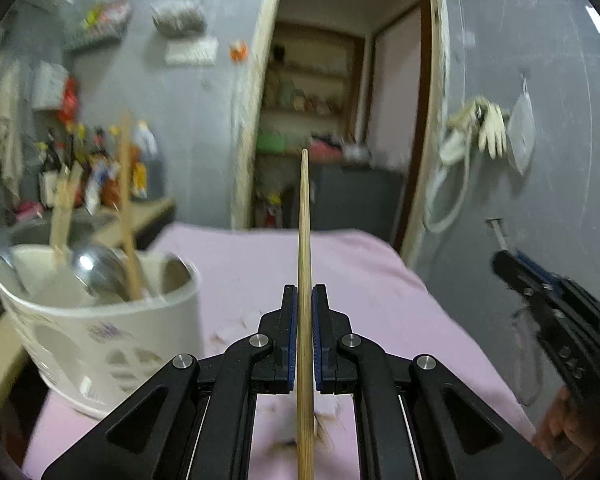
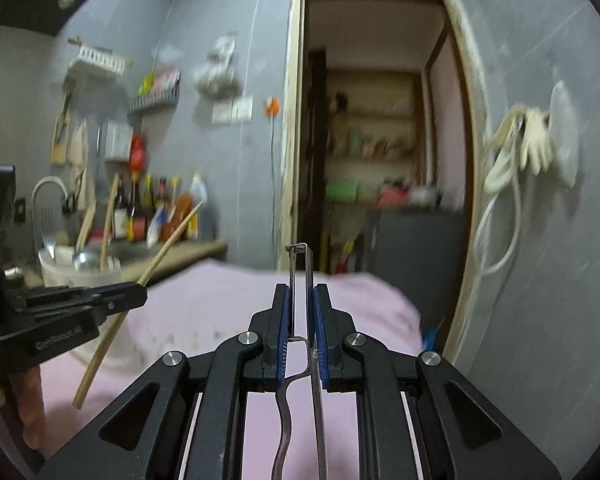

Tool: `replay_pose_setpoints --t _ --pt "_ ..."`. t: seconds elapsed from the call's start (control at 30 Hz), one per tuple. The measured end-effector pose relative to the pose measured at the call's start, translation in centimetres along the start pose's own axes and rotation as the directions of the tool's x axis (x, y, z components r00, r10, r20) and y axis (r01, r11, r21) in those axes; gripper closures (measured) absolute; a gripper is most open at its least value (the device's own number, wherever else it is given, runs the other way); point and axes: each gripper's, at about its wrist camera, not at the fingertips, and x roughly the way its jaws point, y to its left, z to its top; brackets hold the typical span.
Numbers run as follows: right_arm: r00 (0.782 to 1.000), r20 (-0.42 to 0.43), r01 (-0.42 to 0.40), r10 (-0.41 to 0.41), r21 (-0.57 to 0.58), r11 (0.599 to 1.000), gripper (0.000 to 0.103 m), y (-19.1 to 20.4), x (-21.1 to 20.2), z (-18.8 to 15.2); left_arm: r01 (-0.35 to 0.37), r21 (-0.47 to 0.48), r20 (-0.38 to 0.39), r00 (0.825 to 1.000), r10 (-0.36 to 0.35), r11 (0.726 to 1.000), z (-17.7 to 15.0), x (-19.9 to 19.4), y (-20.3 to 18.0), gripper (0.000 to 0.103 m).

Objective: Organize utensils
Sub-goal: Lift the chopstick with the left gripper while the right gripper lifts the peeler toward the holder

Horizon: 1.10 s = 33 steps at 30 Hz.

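Pink tablecloth [image 1: 380, 280] below; left gripper [image 1: 304, 344] pinches a chopstick [image 1: 304, 240], right gripper [image 2: 300, 336] clamps a peeler [image 2: 302, 280]; either could slip before reaching the holder [image 1: 100, 340].

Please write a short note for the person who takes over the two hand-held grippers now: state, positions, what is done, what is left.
Left hand-held gripper: shut on a chopstick, lifted over the pink cloth.
Right hand-held gripper: shut on a metal peeler, also lifted.
White holder: stands left on the cloth and holds a ladle, a spoon and wooden utensils.
Done: several utensils in the holder.
Left: probably put the chopstick and peeler in.
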Motion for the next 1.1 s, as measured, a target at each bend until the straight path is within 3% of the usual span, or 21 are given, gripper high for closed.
replay_pose_setpoints --t 0.2,0.33,0.53,0.7,0.9,1.1 --pt "0.984 0.178 0.008 -0.002 -0.033 0.999 0.093 2.3 -2.0 2.9 -0.033 -0.019 0.156 0.987 0.035 0.999 1.7 -1.9 1.0 0.098" --pt "0.961 0.276 -0.011 0.020 -0.033 0.999 0.093 3.3 -2.8 4.9 -0.045 -0.024 0.256 0.966 0.049 0.999 3.3 -3.7 2.1 0.098" --pt "0.931 0.354 -0.078 0.086 -0.035 0.996 0.093 5.1 -2.8 7.8 -0.068 -0.065 0.348 0.934 0.087 0.996 6.1 -7.5 5.3 0.098" --pt "0.909 0.390 -0.160 0.148 -0.002 0.987 0.093 7.4 -1.1 10.2 -0.090 -0.142 0.372 0.918 0.137 0.986 7.8 -9.0 8.5 0.098" --pt "0.885 0.435 -0.208 0.165 0.053 0.977 0.093 10.5 1.1 11.7 -0.140 -0.214 0.379 0.901 0.214 0.967 8.8 -9.4 13.1 0.098" --pt "0.867 0.435 -0.345 0.244 0.169 0.923 0.093 11.5 4.1 11.7 -0.061 -0.355 0.379 0.903 0.204 0.933 7.9 -9.5 18.8 0.098"
